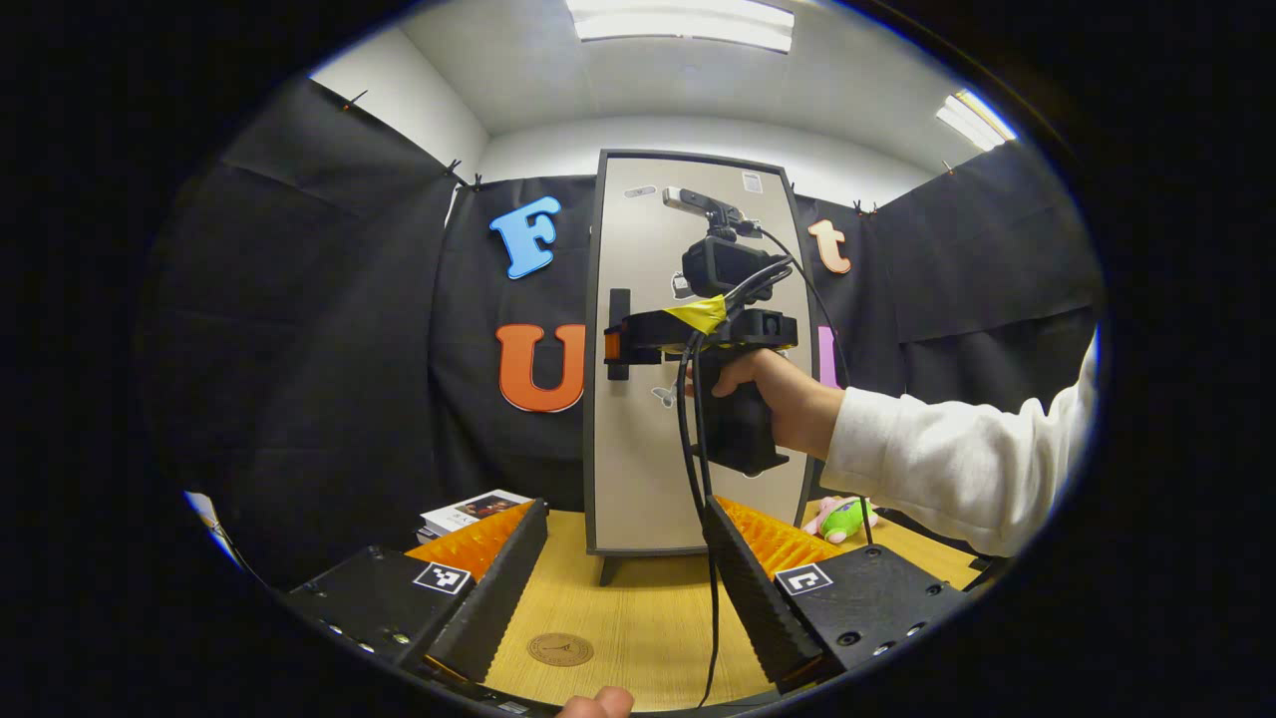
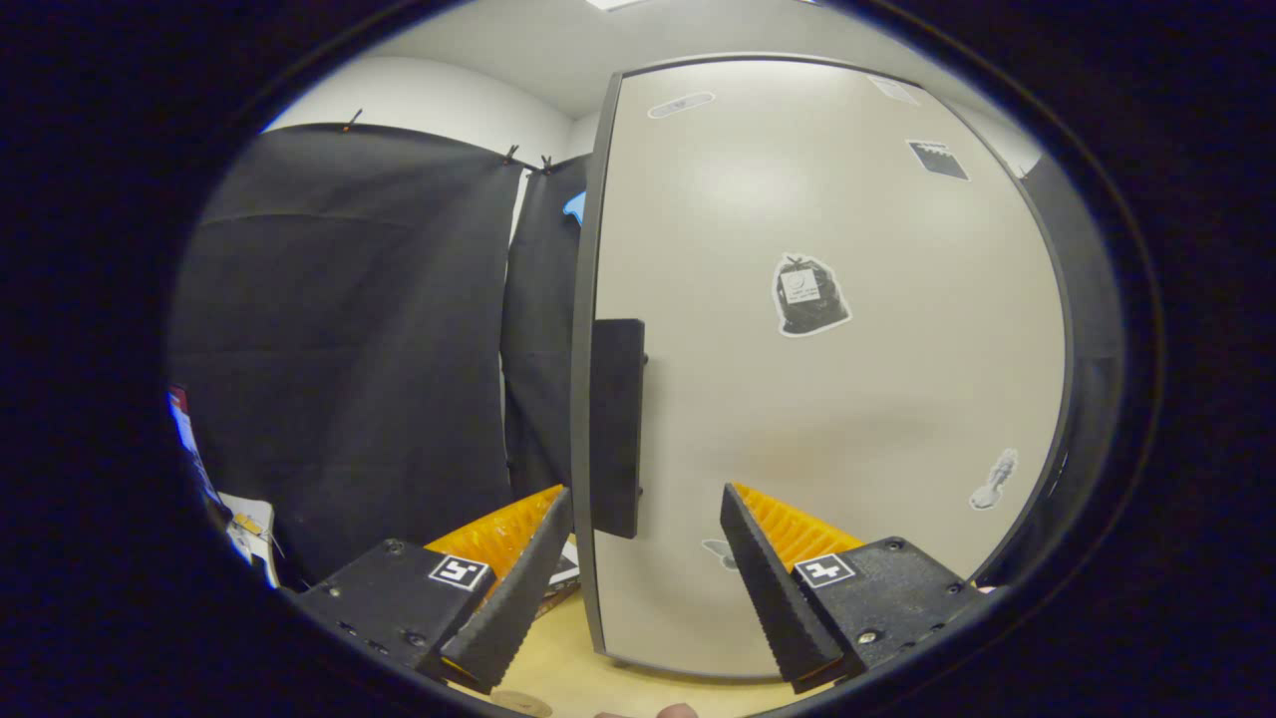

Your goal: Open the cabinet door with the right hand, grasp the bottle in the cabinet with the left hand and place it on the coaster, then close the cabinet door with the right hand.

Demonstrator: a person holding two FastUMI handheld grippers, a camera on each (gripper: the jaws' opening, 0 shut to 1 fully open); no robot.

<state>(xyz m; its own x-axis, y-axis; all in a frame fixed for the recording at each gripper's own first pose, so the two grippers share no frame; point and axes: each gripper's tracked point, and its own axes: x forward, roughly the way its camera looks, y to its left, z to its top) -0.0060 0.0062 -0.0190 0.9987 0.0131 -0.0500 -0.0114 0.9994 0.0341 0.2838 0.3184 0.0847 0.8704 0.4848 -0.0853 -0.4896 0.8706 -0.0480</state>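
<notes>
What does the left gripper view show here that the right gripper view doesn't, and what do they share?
Left gripper view alone: the right gripper held up at the handle by a hand in a white sleeve, a round coaster on the table, a plush toy and books.

Right gripper view alone: a close look at the bag-shaped sticker on the door.

Both: the closed cabinet door, its dark vertical handle, the wooden table, and open fingers.

From the left gripper view we look across the table [image 1: 638, 608] at the whole cabinet door [image 1: 648, 439], farther back. From the right gripper view we face the same door [image 2: 847, 399] close up, by its handle [image 2: 616, 429].
</notes>
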